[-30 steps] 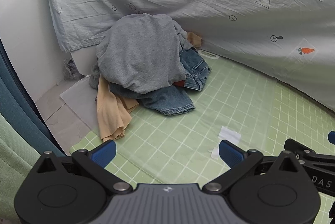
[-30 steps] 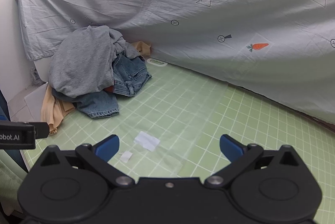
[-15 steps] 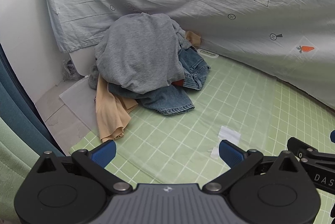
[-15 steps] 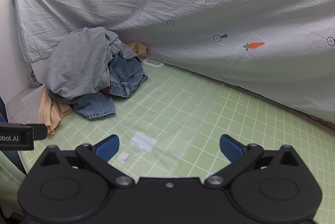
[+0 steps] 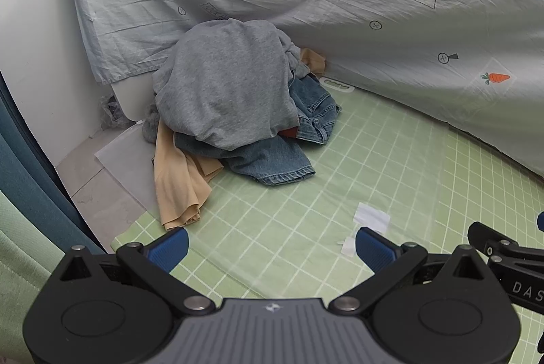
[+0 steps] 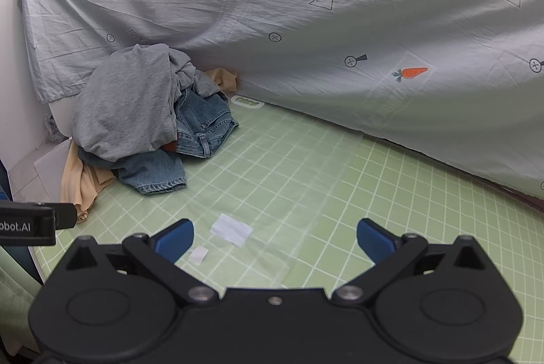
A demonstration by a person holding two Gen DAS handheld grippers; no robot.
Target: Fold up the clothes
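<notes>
A heap of clothes lies at the far left of the green grid mat point(image 5: 340, 194) point(image 6: 340, 194). On top is a grey shirt point(image 5: 224, 88) point(image 6: 125, 105). Under it are blue jeans point(image 5: 272, 163) point(image 6: 204, 122), and a tan garment point(image 5: 176, 184) point(image 6: 78, 180) hangs over the mat's left edge. My left gripper point(image 5: 270, 246) is open and holds nothing, well short of the heap. My right gripper point(image 6: 275, 235) is open and holds nothing too, to the right of the left one. Part of the right gripper's body shows at the lower right of the left wrist view.
A pale sheet with carrot prints point(image 5: 340, 7) point(image 6: 340, 41) drapes behind the mat as a backdrop. Two white paper scraps point(image 5: 370, 216) point(image 6: 231, 228) lie on the mat close to the grippers. A white wall point(image 5: 30, 58) and bare floor point(image 5: 98, 187) lie left of the mat.
Both views have shifted slightly; the heap sits a little further left in the right wrist view. The clothes have not moved, and both grippers stay open.
</notes>
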